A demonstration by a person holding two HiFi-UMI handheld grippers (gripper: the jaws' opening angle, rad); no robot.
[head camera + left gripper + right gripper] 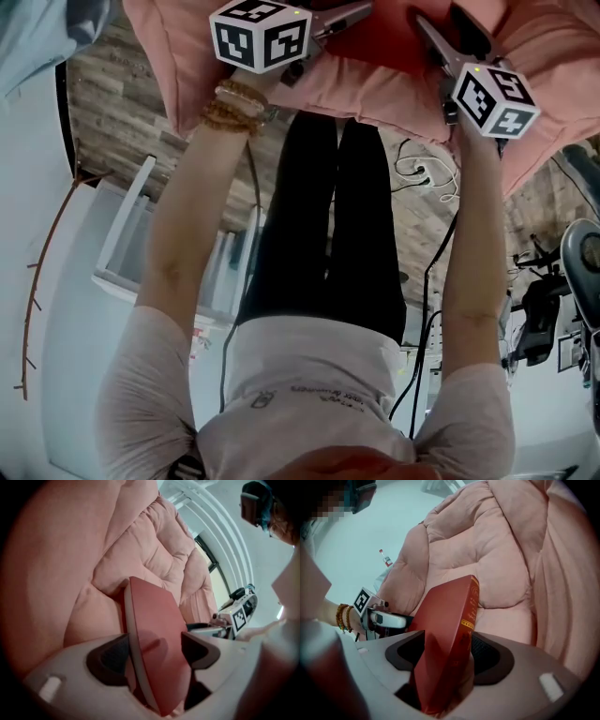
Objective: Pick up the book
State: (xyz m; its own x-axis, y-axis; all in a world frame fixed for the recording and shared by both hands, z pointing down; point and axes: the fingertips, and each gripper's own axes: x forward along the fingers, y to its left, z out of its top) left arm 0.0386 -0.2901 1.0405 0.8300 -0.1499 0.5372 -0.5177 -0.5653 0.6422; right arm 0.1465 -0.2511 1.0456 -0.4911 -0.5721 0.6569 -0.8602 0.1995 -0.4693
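- Book (157, 620), red, is on the pink cushion (140, 541), with one end between each pair of tongs.
- Left tongs (153, 652): jaws wide apart, book between them.
- Right tongs (449, 654): the same, wide apart around the book.

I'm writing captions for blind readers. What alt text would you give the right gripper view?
A red book with gold print on its spine stands tilted between the right gripper's open jaws, against a puffy pink cushion. At left, the left gripper, with its marker cube, reaches toward the same book from a wrist wearing beaded bracelets.
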